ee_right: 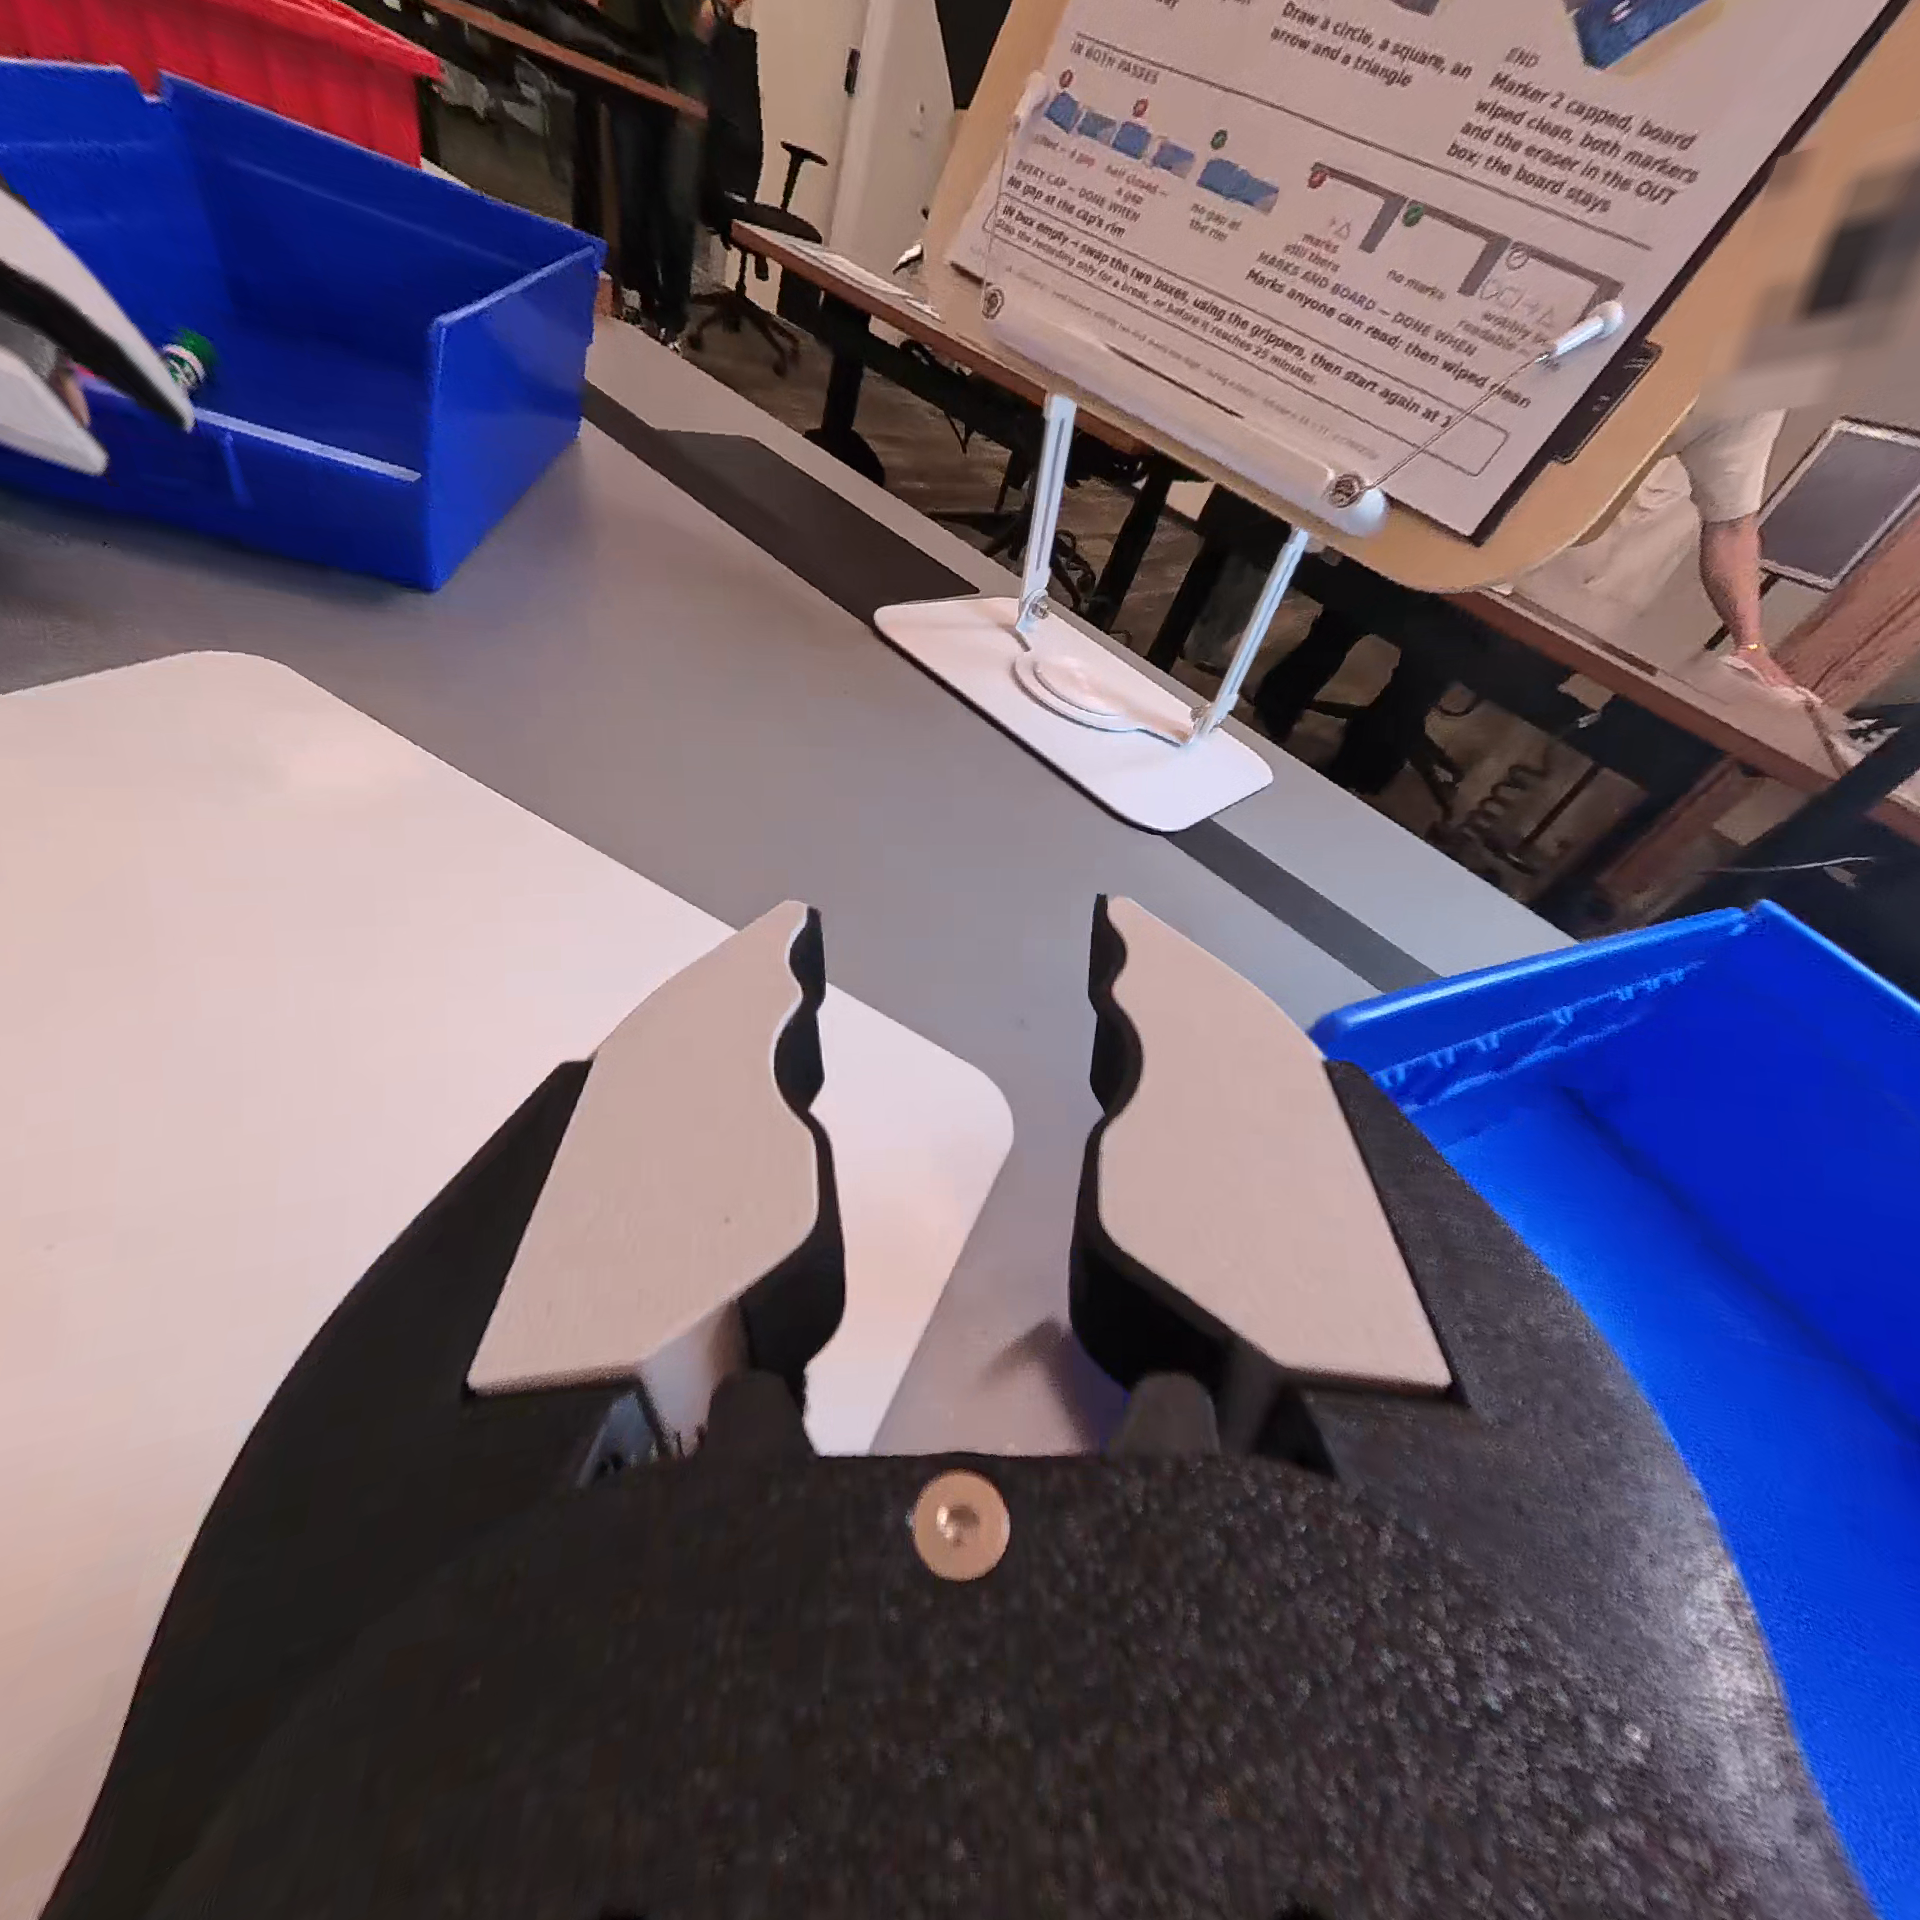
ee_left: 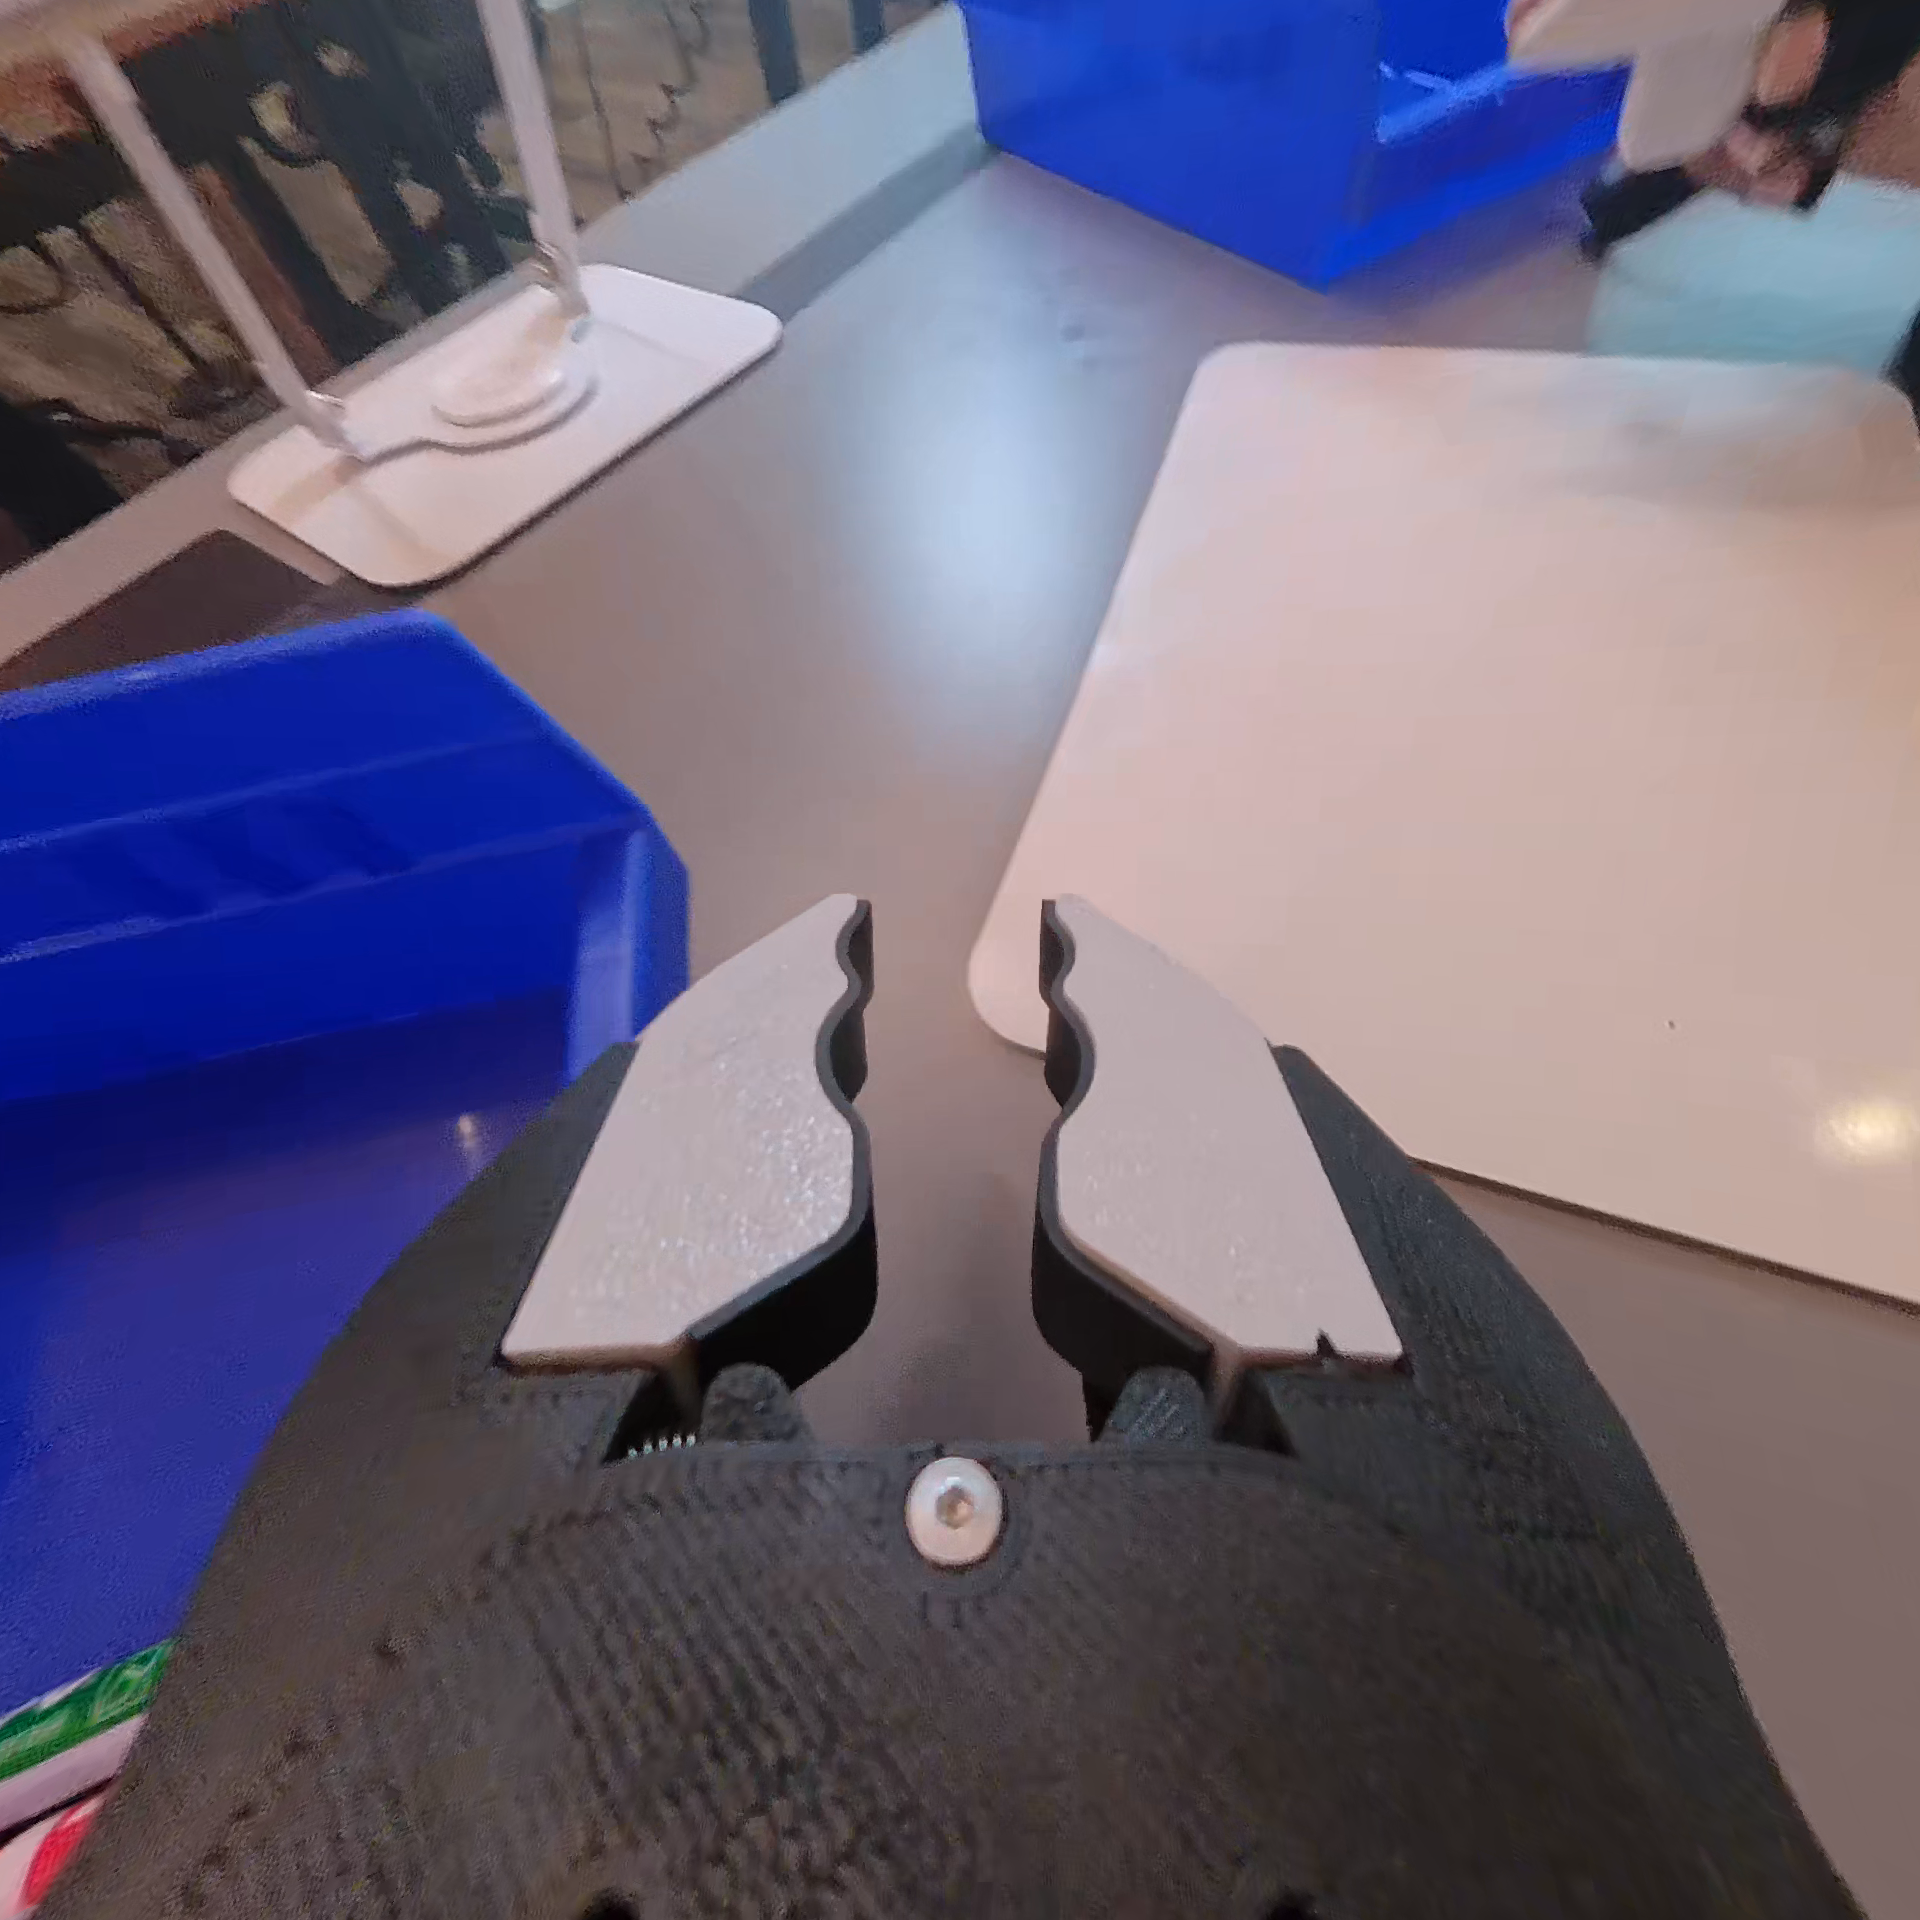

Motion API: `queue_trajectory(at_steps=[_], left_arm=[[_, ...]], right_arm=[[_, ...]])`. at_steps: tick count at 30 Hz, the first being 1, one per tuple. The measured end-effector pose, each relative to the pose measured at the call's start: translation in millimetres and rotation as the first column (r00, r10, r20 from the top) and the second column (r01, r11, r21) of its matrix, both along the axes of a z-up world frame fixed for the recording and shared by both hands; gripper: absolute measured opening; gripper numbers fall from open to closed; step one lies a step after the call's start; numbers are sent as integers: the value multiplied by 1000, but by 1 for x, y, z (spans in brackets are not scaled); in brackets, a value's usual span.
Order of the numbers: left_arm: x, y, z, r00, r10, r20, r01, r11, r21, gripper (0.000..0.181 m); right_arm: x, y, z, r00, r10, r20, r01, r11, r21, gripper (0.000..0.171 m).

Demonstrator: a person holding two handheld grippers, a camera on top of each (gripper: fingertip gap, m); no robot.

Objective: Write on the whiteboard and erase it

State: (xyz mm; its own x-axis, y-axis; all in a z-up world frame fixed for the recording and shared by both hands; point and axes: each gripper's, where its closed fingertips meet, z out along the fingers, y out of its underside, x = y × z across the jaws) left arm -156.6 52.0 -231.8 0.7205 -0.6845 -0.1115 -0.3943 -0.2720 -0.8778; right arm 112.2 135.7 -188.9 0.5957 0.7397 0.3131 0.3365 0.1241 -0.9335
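A blank whiteboard (ee_left: 1507,769) lies flat on the grey table; it also shows in the right wrist view (ee_right: 312,987). My left gripper (ee_left: 956,914) is open and empty, hovering over the table just left of the board's near corner, beside a blue bin (ee_left: 260,883). My right gripper (ee_right: 951,920) is open and empty, above the board's corner. In the right wrist view the left gripper (ee_right: 62,343) shows at the far left over a blue bin (ee_right: 343,343) that holds a green-capped marker (ee_right: 190,358). No eraser is visible.
A white stand (ee_right: 1091,707) with an instruction sheet (ee_right: 1351,239) stands at the table's far edge, and its base shows in the left wrist view (ee_left: 499,416). Another blue bin (ee_right: 1683,1195) sits right of my right gripper, also seen in the left wrist view (ee_left: 1247,135). A person (ee_left: 1704,94) is behind. There is about 30 centimeters between the tips of the two grippers.
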Motion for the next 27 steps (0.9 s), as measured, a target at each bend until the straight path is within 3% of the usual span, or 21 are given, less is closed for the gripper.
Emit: queue_trajectory(at_steps=[9, 18, 23, 25, 27], left_arm=[[-52, 18, 23, 970, 232, -69, -221, 965, 139, 30], [-87, 19, 43, 939, 342, -26, -326, 913, 245, 29], [-80, 7, 14, 918, 321, -232, -299, 946, 125, 43], [-88, 5, -1, 875, 338, -347, -329, 940, 88, 57], [-101, 5, -19, 818, 331, -471, -343, 937, 64, 55]], right_arm=[[-12, -11, -7, 999, 32, 44, -34, 998, 46, 46], [-49, -46, -39, 941, 176, 288, -207, 975, 80, 45], [-67, -62, -53, 897, 230, 378, -289, 951, 106, 43], [-67, -61, -53, 903, 242, 355, -290, 953, 88, 42], [-65, -58, -49, 918, 250, 308, -281, 958, 61, 41]])
